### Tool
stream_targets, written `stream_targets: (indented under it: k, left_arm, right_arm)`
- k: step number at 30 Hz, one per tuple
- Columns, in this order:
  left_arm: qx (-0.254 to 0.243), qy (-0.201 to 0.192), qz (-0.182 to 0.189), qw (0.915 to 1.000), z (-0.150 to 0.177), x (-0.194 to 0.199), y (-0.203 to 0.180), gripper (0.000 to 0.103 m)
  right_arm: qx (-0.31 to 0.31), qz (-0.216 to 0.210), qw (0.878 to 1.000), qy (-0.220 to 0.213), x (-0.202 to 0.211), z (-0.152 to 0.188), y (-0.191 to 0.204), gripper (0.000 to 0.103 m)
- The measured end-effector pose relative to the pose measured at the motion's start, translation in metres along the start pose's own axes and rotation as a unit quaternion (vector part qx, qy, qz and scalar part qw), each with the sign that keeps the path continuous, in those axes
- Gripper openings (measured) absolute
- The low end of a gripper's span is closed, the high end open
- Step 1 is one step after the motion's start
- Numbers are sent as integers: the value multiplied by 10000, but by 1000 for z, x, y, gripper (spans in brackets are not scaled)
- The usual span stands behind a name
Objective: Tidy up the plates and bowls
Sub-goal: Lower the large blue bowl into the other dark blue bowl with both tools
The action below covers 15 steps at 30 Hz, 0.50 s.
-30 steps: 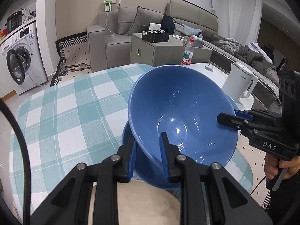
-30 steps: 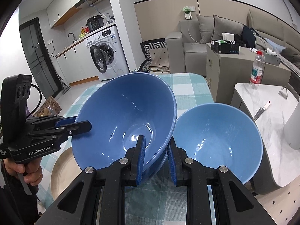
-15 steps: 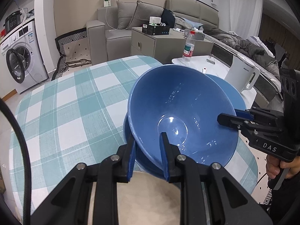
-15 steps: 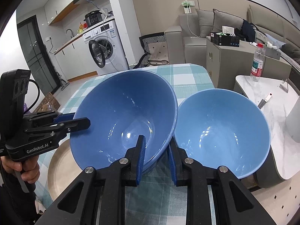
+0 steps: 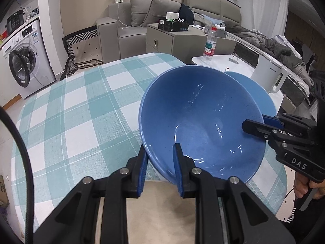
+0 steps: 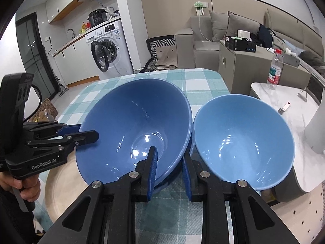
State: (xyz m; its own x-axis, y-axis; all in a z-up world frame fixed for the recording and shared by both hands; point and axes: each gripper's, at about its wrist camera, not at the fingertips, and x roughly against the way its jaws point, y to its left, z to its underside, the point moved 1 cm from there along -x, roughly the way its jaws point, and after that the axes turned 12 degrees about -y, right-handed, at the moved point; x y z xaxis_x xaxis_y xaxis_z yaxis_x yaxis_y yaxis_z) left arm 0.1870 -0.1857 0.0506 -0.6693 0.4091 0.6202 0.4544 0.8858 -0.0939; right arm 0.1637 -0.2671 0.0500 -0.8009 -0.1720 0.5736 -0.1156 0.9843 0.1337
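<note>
A dark blue bowl [image 5: 199,118] is held tilted above the checked table [image 5: 81,105]. My left gripper [image 5: 160,162] is shut on its near rim. My right gripper [image 6: 169,164] is shut on the opposite rim of the same bowl [image 6: 134,130]; it shows in the left wrist view [image 5: 262,122] at the right. A lighter blue bowl [image 6: 243,142] stands on the table to the right of the held one; its rim shows in the left wrist view [image 5: 256,89]. A beige plate [image 6: 61,185] lies under the held bowl's near side and shows in the left wrist view [image 5: 160,209].
A white kettle [image 5: 270,75] and a water bottle [image 5: 210,44] stand on a white side table [image 6: 300,109] to the right. A washing machine [image 5: 26,61], a grey cabinet and a sofa stand beyond the table's far edge.
Both grippers still hold the dark blue bowl. The bowl has shifted off the lighter bowl and towards the beige plate, and sits a little lower.
</note>
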Motion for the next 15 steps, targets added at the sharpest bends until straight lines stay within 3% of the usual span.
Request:
stream_targets:
  k: [7,15]
  left_arm:
    - [51,-28,28,10000,1,-1,-1,22]
    - [13,-13,-76,10000,3,0,-2,22]
  right_arm:
    - [120,326,9994,22,1,1,4,24]
    - [152,380,9992,40,1,3,7,27]
